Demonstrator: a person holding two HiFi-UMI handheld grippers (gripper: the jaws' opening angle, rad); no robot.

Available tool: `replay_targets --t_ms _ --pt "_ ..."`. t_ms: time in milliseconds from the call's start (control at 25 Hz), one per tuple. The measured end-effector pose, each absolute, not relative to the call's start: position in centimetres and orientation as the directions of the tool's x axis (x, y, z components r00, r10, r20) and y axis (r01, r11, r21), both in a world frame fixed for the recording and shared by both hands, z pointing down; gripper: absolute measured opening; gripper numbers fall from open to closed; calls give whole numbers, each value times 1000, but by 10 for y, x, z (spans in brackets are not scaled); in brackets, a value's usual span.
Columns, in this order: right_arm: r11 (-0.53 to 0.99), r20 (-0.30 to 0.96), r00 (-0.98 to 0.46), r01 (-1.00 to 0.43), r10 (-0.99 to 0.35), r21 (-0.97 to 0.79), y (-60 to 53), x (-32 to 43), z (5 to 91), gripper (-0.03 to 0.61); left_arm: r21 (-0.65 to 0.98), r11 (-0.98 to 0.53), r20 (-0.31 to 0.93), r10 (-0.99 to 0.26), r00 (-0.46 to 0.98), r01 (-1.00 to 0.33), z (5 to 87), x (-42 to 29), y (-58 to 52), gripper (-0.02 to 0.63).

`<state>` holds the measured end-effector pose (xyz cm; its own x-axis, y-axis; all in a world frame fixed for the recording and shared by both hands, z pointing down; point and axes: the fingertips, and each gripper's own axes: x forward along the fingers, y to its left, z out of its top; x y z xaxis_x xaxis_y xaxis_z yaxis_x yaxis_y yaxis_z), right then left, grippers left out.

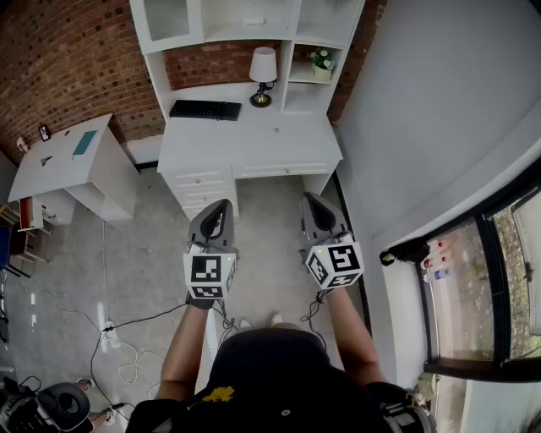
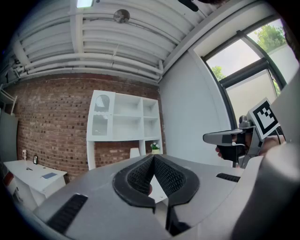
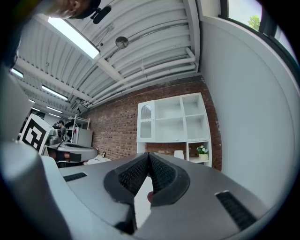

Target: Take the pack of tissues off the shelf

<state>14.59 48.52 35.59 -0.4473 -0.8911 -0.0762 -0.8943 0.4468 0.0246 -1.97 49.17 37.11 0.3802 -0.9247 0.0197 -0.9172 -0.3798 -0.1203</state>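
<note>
A white desk [image 1: 254, 139] with a white shelf unit [image 1: 245, 25] stands against the brick wall ahead. A small pale object [image 1: 254, 20] lies on an upper shelf, too small to tell if it is the tissue pack. Both grippers are held level above the floor, short of the desk and pointing at it. My left gripper [image 1: 218, 207] is shut with nothing in it, its pads meeting at the tip [image 2: 153, 157]. My right gripper [image 1: 311, 201] is also shut and empty [image 3: 148, 154]. The shelf unit [image 2: 126, 122] [image 3: 173, 122] shows far off in both gripper views.
On the desk are a black keyboard [image 1: 204, 109] and a white lamp [image 1: 263, 72]; a potted plant [image 1: 321, 63] sits in a right cubby. A white side table [image 1: 63, 156] stands at the left. Cables [image 1: 127, 338] trail on the floor. A grey wall and window [image 1: 473, 279] are at the right.
</note>
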Motion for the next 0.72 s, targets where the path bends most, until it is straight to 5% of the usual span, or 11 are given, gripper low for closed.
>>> replay_targets --t_ms 720 --pt "432 -99 -435 -900 -895 49 464 221 366 3 -121 -326 24 -945 326 -938 385 43 464 18"
